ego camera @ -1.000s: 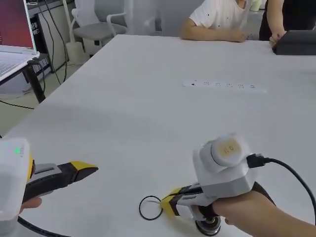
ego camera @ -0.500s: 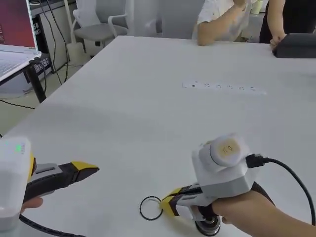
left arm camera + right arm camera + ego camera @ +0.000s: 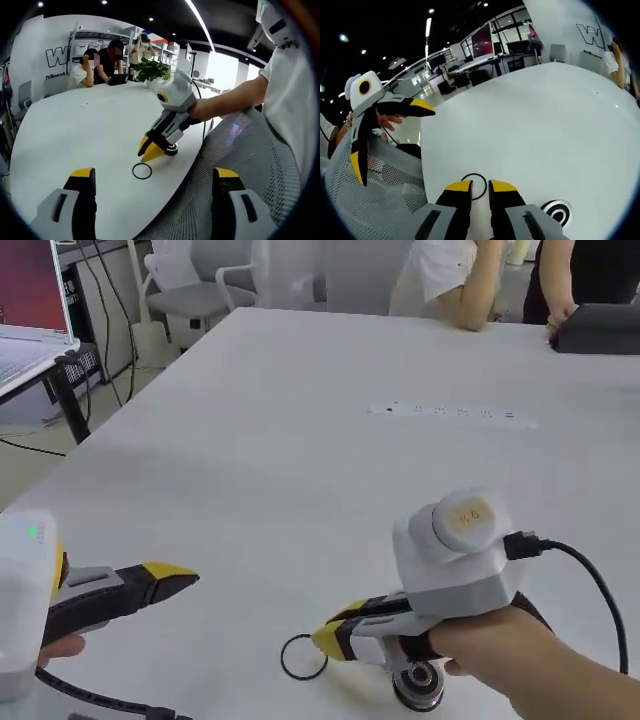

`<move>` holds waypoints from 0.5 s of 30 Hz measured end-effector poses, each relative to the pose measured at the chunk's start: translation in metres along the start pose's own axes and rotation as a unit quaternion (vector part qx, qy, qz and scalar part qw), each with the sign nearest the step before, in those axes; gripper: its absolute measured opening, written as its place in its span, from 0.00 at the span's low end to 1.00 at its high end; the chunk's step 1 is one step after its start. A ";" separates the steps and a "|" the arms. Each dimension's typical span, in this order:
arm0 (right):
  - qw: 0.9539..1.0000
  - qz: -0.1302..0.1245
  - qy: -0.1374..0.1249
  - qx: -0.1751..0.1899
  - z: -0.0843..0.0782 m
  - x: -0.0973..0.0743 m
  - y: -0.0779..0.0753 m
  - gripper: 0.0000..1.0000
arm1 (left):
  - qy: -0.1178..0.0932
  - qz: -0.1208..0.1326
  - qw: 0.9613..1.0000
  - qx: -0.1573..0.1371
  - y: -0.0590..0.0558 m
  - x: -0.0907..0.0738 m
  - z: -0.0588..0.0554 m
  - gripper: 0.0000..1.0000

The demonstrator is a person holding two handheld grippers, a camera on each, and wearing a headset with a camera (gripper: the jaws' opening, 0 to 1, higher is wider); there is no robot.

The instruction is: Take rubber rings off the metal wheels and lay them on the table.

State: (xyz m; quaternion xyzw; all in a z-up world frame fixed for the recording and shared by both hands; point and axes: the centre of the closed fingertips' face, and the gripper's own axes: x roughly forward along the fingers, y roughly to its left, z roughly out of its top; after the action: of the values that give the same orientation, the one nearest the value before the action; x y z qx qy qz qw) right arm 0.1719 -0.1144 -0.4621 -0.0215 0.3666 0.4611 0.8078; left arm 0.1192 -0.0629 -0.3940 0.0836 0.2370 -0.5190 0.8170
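Observation:
A thin black rubber ring [image 3: 303,657] lies flat on the white table [image 3: 300,460] near its front edge. My right gripper [image 3: 327,638] hovers just right of the ring, jaws together with nothing between them; in the right gripper view the ring [image 3: 475,186] sits just past the yellow fingertips [image 3: 459,187]. A small metal wheel [image 3: 419,685] stands on the table under the hand holding that gripper, and the wheel [image 3: 557,210] is to the right of the jaws. My left gripper [image 3: 153,172] is held off to the left with jaws wide apart, pointing at the ring [image 3: 142,171].
A white power strip [image 3: 450,412] lies mid-table. A black box [image 3: 598,328] sits at the far right, where people lean on the table. A laptop [image 3: 25,340] stands on a side desk to the left. A mesh chair back [image 3: 380,190] is at the near edge.
My right gripper has lifted a little and drawn back from the ring, which stays flat on the table. The left gripper has barely moved. A person at the far end raised an arm.

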 end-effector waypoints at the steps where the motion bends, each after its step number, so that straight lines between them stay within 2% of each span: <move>1: 1.000 0.001 -0.003 0.000 0.002 -0.001 0.001 0.11 | 0.000 0.000 1.000 0.000 0.000 0.000 0.000 0.95; 5: 1.000 0.001 -0.016 0.001 0.015 -0.007 0.005 0.12 | 0.000 -0.002 1.000 -0.001 -0.001 0.001 0.000 0.95; 15: 0.998 -0.001 -0.041 -0.036 0.042 -0.029 0.017 0.15 | 0.001 -0.006 1.000 -0.001 -0.003 0.001 -0.001 0.95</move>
State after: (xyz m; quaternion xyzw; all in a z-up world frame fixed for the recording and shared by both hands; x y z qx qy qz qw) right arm 0.1738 -0.1098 -0.4089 -0.0323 0.3159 0.4735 0.8215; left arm 0.1170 -0.0647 -0.3946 0.0822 0.2385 -0.5233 0.8140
